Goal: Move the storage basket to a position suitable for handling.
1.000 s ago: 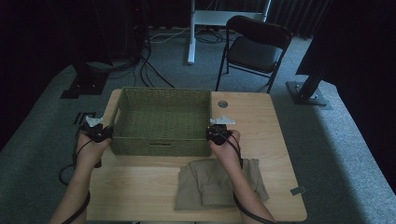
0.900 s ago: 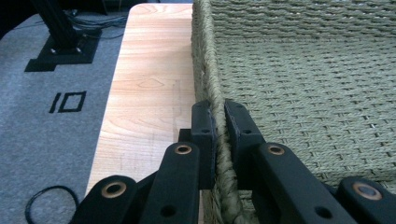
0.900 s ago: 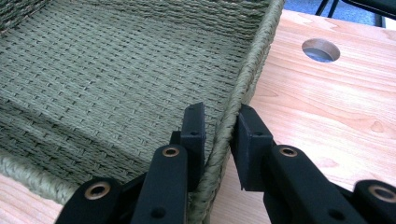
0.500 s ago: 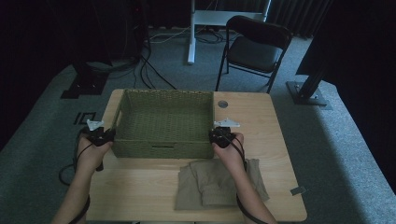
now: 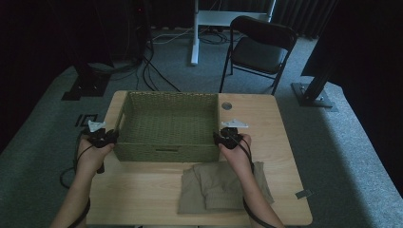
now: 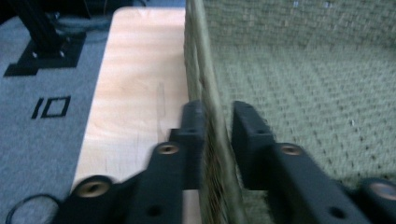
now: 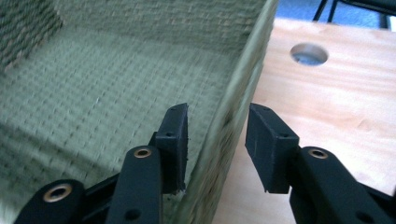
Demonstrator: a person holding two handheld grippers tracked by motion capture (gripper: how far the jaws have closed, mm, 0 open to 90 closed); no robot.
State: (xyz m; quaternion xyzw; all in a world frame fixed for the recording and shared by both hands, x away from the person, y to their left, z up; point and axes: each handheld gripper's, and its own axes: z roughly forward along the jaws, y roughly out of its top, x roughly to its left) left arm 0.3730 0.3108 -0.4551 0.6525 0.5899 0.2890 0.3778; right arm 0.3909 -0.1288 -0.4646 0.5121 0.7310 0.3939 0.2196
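A green woven basket sits at the centre of the high view on the pale wooden counter. The left hand-held gripper straddles the basket's left wall; its jaws have just been opening and now stand slightly off the weave. The right hand-held gripper straddles the right wall, jaws likewise just opened, gaps showing. Folded khaki cloth lies at lower centre.
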